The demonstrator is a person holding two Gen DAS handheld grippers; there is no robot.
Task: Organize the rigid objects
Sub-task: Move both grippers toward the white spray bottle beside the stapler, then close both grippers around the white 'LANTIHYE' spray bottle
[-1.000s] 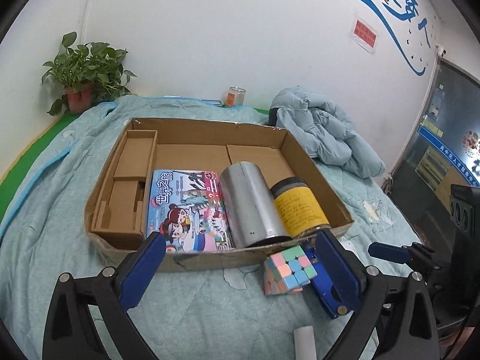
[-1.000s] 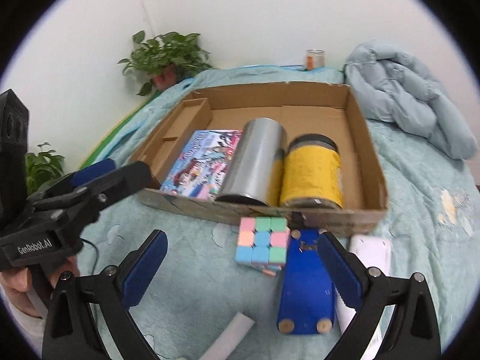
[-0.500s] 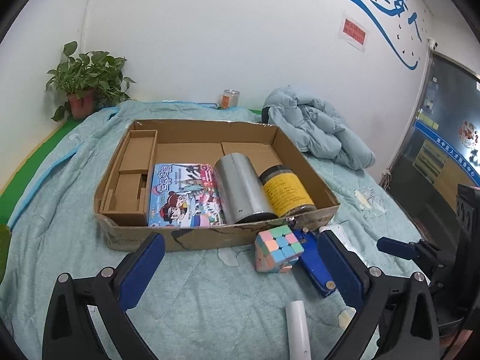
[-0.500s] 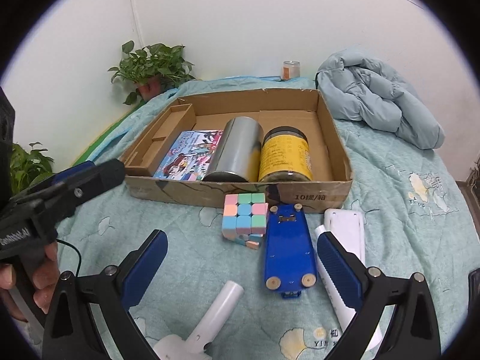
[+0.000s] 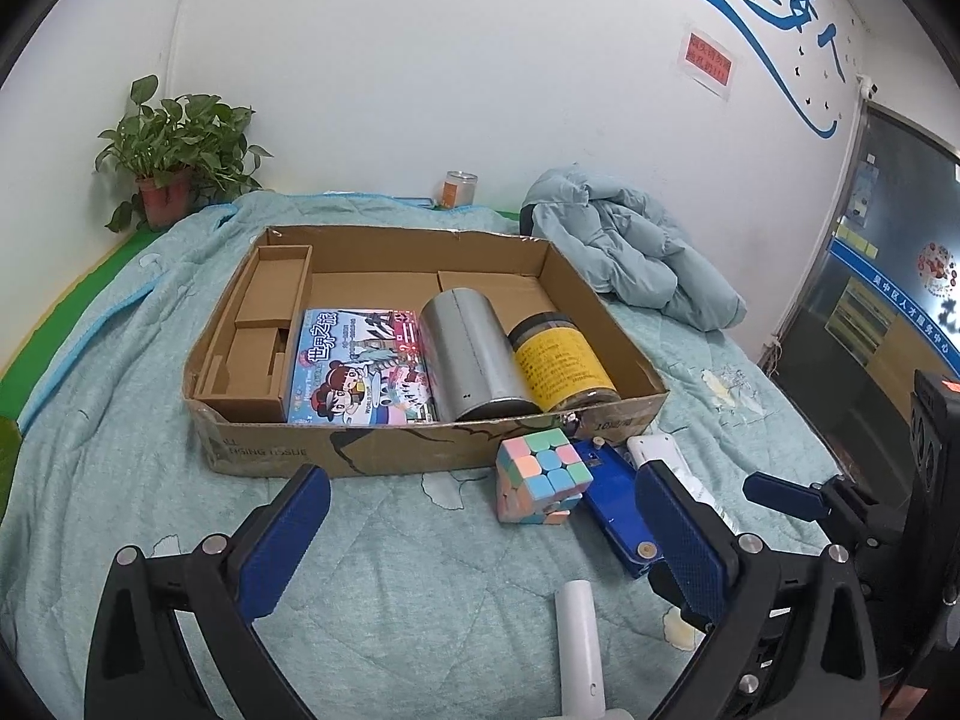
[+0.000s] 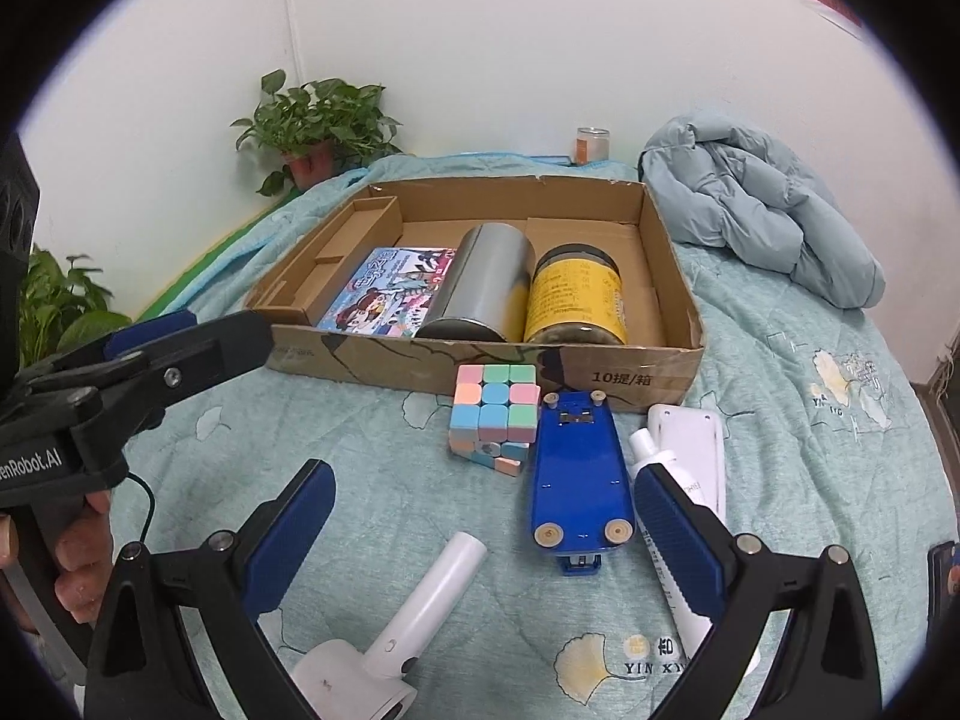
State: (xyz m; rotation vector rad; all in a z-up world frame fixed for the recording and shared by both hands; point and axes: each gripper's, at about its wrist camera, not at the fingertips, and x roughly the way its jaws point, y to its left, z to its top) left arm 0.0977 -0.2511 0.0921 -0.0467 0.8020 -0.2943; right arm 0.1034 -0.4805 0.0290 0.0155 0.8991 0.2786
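1. Surface: teal quilted bedspread [image 6: 372, 480] with leaf print, set against a white wall; potted plant [image 5: 174, 162] in the far corner, small glass jar [image 5: 459, 189] at the wall, pale blue padded jacket [image 6: 762, 204] bunched at the far right
2. Cardboard box [image 5: 372, 450], shallow and open-topped, beyond both pairs of fingers; cardboard divider compartments along its left side
3. Box contents, left to right: picture book [image 5: 360, 375] lying flat; silver cylinder [image 5: 474, 354] on its side; yellow-labelled jar [image 5: 561, 360] on its side, touching the cylinder
4. Pastel puzzle cube [image 6: 495, 411] on the bedspread just outside the box's near wall, ahead of the right gripper's fingers and between them in line
5. Blue flat device [image 6: 579, 474], underside up, just beside the cube, close inside the right gripper's right-hand finger
6. White tube [image 6: 657, 480] and white flat case [image 6: 699, 444], partly behind that same finger
7. White handheld appliance [image 6: 420, 606], its barrel lying between the right gripper's fingers at their base
8. Left gripper [image 5: 480, 546]: fingers spread wide, nothing between the pads, held over bare bedspread short of the box; a hand [image 6: 78, 564] grips its handle
9. Right gripper [image 6: 483, 540]: fingers spread wide, pads touching nothing
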